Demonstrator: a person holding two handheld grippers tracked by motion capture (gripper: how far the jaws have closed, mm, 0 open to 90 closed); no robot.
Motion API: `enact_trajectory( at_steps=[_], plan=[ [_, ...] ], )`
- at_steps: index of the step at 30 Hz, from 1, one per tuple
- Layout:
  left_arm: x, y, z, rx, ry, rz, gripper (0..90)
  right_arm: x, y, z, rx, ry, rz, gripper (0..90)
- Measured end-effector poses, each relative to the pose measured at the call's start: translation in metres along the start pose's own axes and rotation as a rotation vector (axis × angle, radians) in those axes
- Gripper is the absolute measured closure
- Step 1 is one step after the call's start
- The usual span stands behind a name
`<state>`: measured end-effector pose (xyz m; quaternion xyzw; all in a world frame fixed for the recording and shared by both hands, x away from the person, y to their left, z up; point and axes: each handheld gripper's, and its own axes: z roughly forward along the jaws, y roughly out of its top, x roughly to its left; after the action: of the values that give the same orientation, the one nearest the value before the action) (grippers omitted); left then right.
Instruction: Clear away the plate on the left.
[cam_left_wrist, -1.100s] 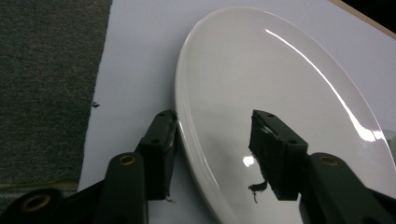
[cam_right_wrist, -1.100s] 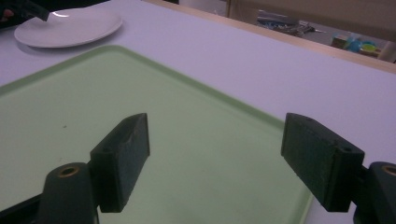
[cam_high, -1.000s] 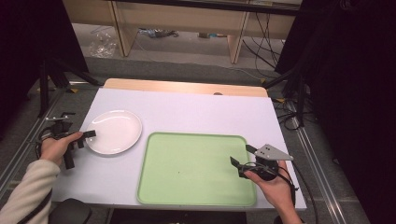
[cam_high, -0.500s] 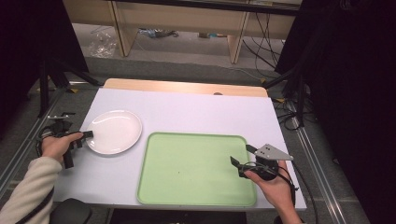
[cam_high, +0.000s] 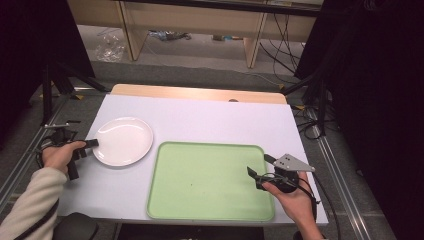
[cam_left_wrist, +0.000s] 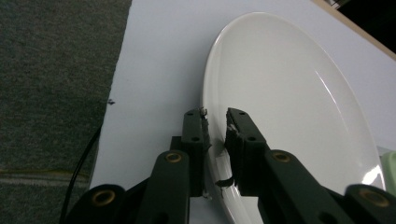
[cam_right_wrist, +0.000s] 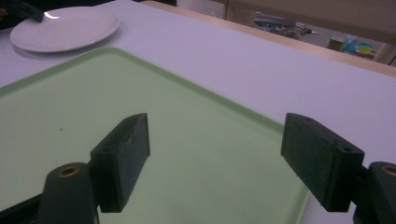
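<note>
Left gripper (cam_left_wrist: 215, 122) straddles the near rim of the white plate (cam_left_wrist: 289, 107), one jaw above and one below; its jaws have just been closing, now narrow on the rim, presumably so the plate can be lifted by its edge. Plate lies flat on the white table (cam_high: 210, 117), just left of the green tray (cam_high: 210, 180). Right gripper (cam_right_wrist: 215, 154) hovers over the tray's right edge, jaws wide and empty, apparently waiting.

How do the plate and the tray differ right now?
The plate is round and white; the tray is rectangular and pale green. The plate is smaller than the tray. The plate's rim sits between the closing jaws of the left hand-held gripper; the tray is ungripped, with the right hand-held gripper open over it. Both are empty, on the white table.
</note>
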<state>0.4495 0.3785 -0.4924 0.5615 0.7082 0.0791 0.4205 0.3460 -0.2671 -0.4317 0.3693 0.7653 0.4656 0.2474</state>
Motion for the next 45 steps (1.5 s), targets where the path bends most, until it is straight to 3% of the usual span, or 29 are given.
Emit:
enact_trajectory(
  at_steps=[11,13,20,21,28,31,45],
  plan=[
    [-0.012,0.005,-0.015,-0.074,-0.061,0.025,82.5,0.000,0.001,-0.001,0.003,0.002,0.005,25.2],
    [-0.012,0.005,-0.016,-0.104,-0.102,-0.016,83.8,0.001,0.001,-0.001,0.007,0.004,0.011,25.4],
    [-0.011,0.005,-0.018,-0.105,-0.160,-0.070,86.1,0.000,0.001,-0.001,-0.002,-0.003,-0.002,25.8],
    [-0.010,0.005,-0.019,-0.104,-0.179,-0.089,86.7,0.001,0.001,-0.001,0.007,0.004,0.015,25.8],
    [-0.010,0.005,-0.019,-0.092,-0.189,-0.097,87.0,0.001,0.001,-0.001,0.008,0.005,0.017,25.9],
    [-0.009,0.004,-0.018,-0.088,-0.202,-0.114,87.2,0.000,0.001,-0.001,-0.007,-0.005,0.001,26.0],
    [-0.004,0.002,-0.017,-0.087,-0.245,-0.168,87.1,0.001,0.001,-0.001,0.000,0.004,0.014,26.2]
  ],
)
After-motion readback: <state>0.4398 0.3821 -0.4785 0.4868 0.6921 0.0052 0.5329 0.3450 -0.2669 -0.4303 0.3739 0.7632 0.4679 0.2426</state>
